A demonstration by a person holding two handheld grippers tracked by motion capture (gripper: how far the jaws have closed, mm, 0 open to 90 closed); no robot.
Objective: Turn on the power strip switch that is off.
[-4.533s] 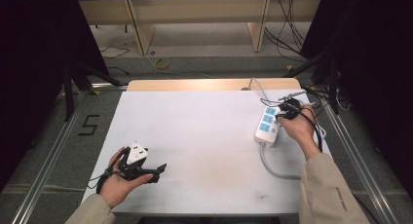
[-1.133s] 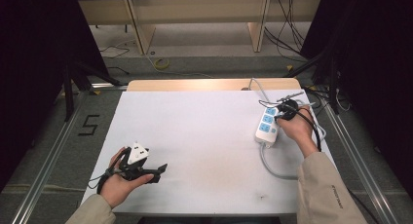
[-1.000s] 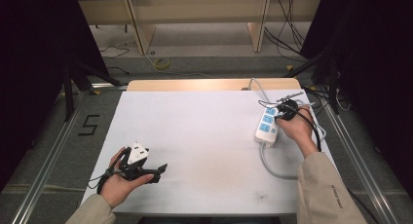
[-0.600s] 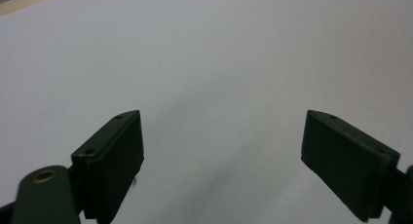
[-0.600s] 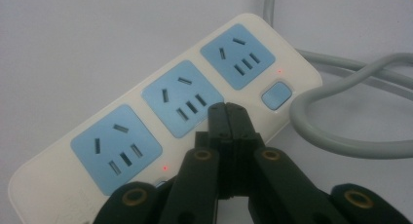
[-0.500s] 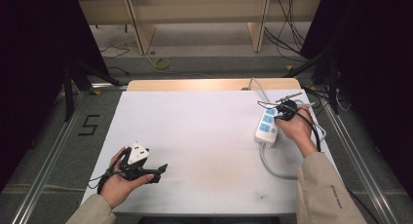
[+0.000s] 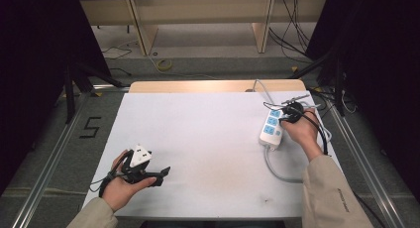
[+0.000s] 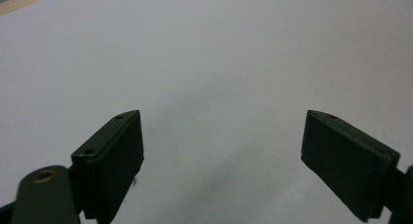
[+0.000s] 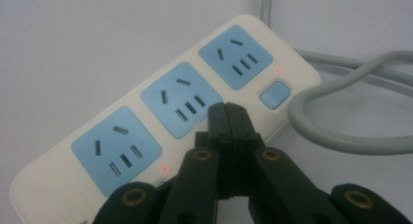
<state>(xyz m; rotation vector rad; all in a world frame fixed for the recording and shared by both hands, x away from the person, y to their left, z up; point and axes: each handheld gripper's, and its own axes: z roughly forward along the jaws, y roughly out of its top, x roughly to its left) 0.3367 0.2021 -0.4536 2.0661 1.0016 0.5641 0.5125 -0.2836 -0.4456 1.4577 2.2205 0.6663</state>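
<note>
At about seven o'clock on the matte white table top (image 7: 208, 139), nearest the person, the left gripper (image 7: 161, 173) is held low with its black, blocky jaws spread well apart over bare surface; nothing is seen between them in the left gripper view (image 8: 224, 156). Farther off, at about three o'clock, the right gripper (image 9: 228, 118) is seen with its jaws pressed together on nothing, the tip lowered onto the cream, round-cornered plastic power strip with three pale blue socket faces (image 9: 185, 117), beside the middle socket. The step in hand is judged to be the pressing of a switch on the strip: a small blue square button (image 9: 275, 94) lies just beyond the tip, and tiny red lights are lit beside the sockets. A short, steady downward push squarely on a button is called for next. A smooth grey round cable (image 9: 341, 112) is looped beside the strip's far end.
</note>
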